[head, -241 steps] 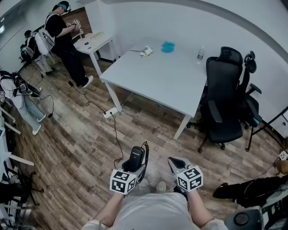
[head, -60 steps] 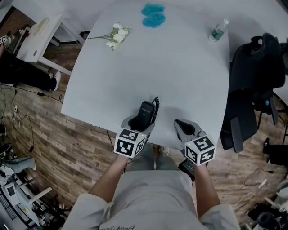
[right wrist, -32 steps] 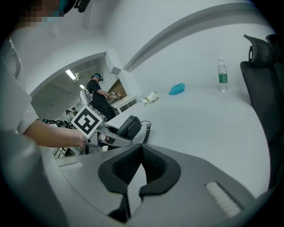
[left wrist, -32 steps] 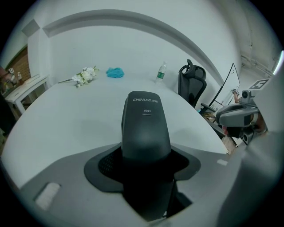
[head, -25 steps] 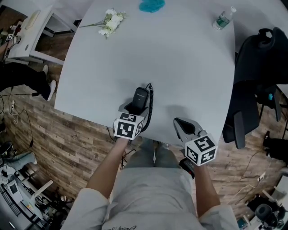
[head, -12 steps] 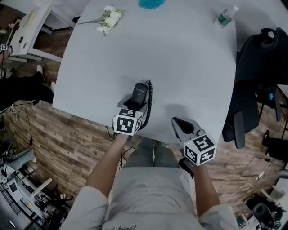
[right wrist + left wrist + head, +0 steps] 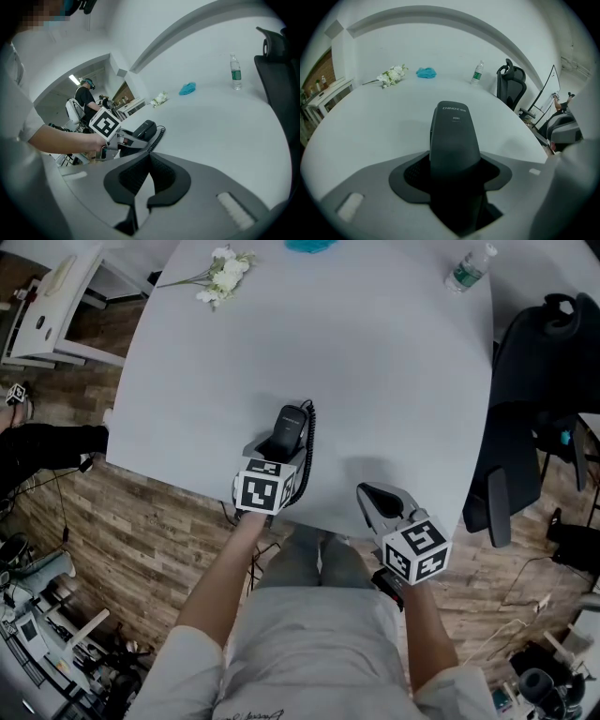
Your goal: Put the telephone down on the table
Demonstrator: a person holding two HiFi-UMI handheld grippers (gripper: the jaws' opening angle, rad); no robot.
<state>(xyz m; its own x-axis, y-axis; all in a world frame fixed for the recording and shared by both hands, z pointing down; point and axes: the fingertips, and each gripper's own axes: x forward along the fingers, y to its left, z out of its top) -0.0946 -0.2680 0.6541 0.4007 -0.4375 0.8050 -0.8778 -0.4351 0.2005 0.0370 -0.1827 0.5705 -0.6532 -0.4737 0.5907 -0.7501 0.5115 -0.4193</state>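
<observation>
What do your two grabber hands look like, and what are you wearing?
The left gripper and right gripper are grey plastic with black pads inside. Each carries a white cube printed with black square markers. The shirt is pale with short sleeves.

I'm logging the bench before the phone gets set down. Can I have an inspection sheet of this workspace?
Surface: white table, mostly bare.
Job's things: telephone held over the table's near edge; contact with the table unclear.
Clutter: flowers, blue cloth and water bottle along the far side.
Grippers: left gripper shut on the telephone; right gripper shut, empty.
Cables: coiled cord runs along the telephone's right side.
Surroundings: black office chair at the right, wood floor, side table at the left.
</observation>
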